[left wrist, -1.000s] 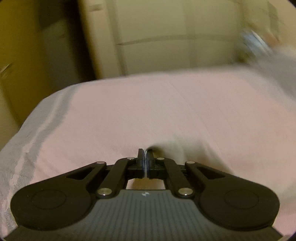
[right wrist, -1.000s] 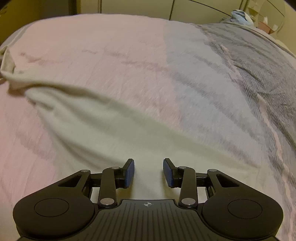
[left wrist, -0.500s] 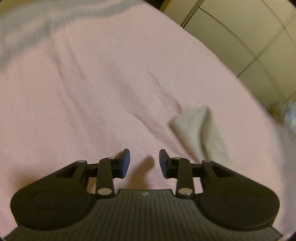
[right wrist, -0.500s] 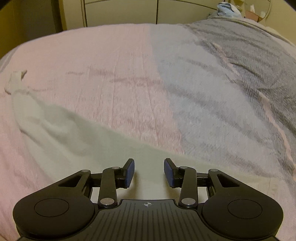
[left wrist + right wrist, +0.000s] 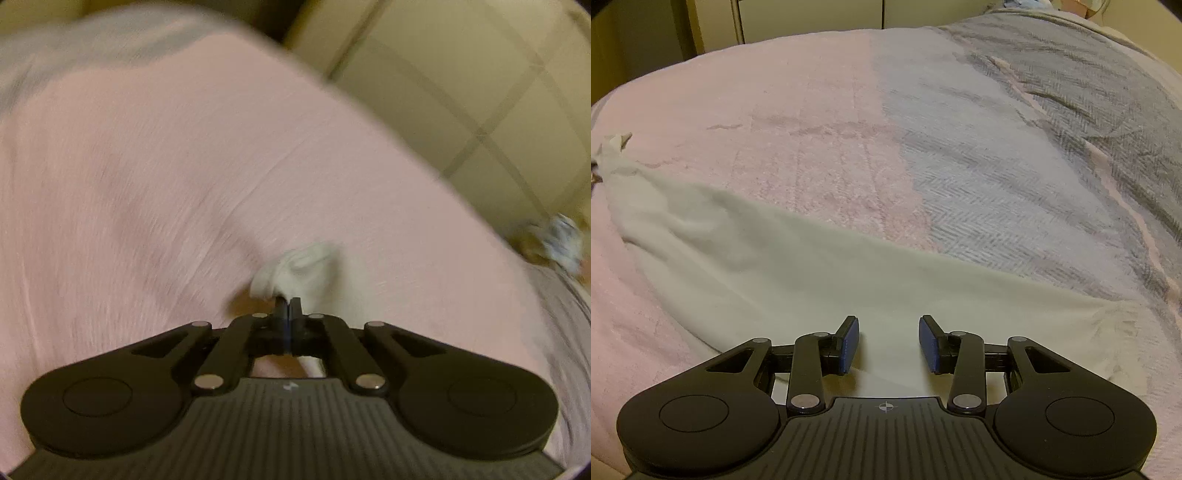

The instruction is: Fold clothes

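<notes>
A white garment (image 5: 820,273) lies spread across the pink and grey bedcover, stretched out toward the far left. My right gripper (image 5: 889,341) is open and rests low over the garment's near edge, its blue pads apart with white cloth between and under them. My left gripper (image 5: 287,308) is shut on a bunched white corner of the garment (image 5: 295,269) above the pink bedcover; the view is blurred by motion. That pinched corner shows at the far left of the right wrist view (image 5: 613,147).
The bed (image 5: 812,122) has a pink half on the left and a grey herringbone half (image 5: 1052,122) on the right. Cream cupboard doors (image 5: 480,92) stand beyond the bed. A small pile of items (image 5: 561,247) lies at the far edge.
My left gripper was open beside the white corner half a second ago; it has closed on it. The right gripper has stayed open over the garment, whose left end has drawn out longer.
</notes>
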`<move>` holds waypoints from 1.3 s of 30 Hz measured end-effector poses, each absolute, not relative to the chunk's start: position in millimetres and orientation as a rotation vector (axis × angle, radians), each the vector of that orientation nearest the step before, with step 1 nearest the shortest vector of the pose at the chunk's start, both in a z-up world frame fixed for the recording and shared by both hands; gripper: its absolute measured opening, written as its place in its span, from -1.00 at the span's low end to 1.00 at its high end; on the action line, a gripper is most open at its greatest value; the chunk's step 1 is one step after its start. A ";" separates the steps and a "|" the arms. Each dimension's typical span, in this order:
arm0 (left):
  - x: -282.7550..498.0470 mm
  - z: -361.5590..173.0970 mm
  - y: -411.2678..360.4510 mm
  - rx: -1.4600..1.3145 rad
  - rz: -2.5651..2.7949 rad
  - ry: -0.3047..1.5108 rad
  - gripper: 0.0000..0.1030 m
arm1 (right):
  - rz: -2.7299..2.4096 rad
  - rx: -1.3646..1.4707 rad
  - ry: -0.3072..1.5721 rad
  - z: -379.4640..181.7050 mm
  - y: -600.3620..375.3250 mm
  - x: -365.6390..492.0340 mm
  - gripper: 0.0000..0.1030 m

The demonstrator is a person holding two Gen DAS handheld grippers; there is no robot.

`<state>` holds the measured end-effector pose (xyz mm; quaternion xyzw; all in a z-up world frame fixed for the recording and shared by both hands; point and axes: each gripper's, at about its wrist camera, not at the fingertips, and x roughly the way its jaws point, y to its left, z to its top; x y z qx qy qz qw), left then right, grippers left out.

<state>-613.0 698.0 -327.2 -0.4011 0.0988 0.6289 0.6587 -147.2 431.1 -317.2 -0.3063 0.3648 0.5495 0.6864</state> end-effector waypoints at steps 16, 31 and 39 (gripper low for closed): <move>-698.8 -339.1 645.0 -0.760 1.632 0.684 -0.93 | 1.363 -0.690 0.833 -305.0 453.5 -154.5 -0.22; -728.4 -337.9 628.2 -1.240 1.577 0.155 -0.40 | 1.375 -0.720 0.834 -301.7 431.6 -156.6 -0.21; -710.4 -319.2 617.0 -1.105 1.580 0.210 -0.43 | 1.675 -0.805 0.745 -297.3 415.1 -228.0 -0.22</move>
